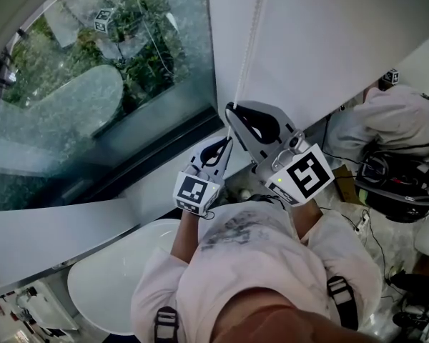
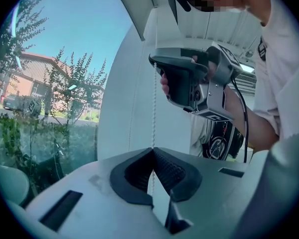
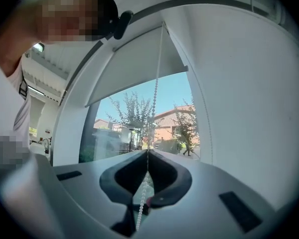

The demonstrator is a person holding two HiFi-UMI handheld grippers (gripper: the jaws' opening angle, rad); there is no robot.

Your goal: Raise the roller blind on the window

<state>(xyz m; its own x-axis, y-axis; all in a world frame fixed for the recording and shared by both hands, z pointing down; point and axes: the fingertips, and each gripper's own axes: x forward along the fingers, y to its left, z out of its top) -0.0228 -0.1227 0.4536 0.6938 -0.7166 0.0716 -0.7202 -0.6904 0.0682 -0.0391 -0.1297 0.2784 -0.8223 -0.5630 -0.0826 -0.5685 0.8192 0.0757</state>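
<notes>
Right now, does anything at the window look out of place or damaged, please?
Nothing stands out: the bead chain hangs straight from the roller blind, with the left gripper and right gripper both shut on it.

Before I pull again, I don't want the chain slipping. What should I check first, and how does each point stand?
1. Right gripper shut on the bead chain: ok.
2. Left gripper shut on the same chain, below the right one: ok.
3. Chain runs straight between the two grippers, with no visible snag: ok.
4. Roller blind fully raised: not ok, it covers the upper part of the window.
5. This strand is the one that raises the blind: cannot tell.
</notes>
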